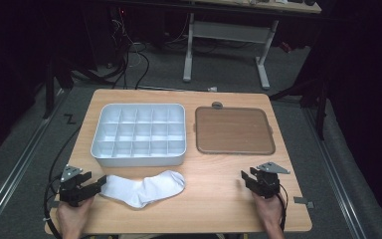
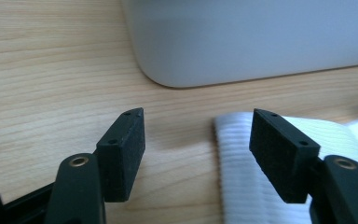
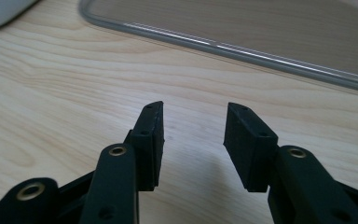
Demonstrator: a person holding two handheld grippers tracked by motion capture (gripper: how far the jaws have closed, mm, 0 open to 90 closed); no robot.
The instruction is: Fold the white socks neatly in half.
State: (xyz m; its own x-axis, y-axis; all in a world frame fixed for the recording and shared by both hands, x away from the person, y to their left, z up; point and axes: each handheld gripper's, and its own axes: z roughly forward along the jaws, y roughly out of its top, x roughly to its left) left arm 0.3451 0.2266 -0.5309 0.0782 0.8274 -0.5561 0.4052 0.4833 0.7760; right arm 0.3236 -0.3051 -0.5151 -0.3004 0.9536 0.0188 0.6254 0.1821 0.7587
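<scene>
The left hand-held gripper [image 1: 101, 180] hangs open at the cuff of a white sock [image 1: 144, 188] lying flat on the counter [image 1: 214, 209], one pad over the ribbed cuff [image 2: 242, 177] and the other over bare wood, neither pressing, while the sock's toe is cut off in the left gripper view. The right hand-held gripper [image 1: 243, 177], well apart near the counter's right edge, stands half open with nothing between its jaws. Beyond lie a white divided box [image 1: 138, 134] and a brown tray [image 1: 234, 130], of which the gripper views catch edges.
</scene>
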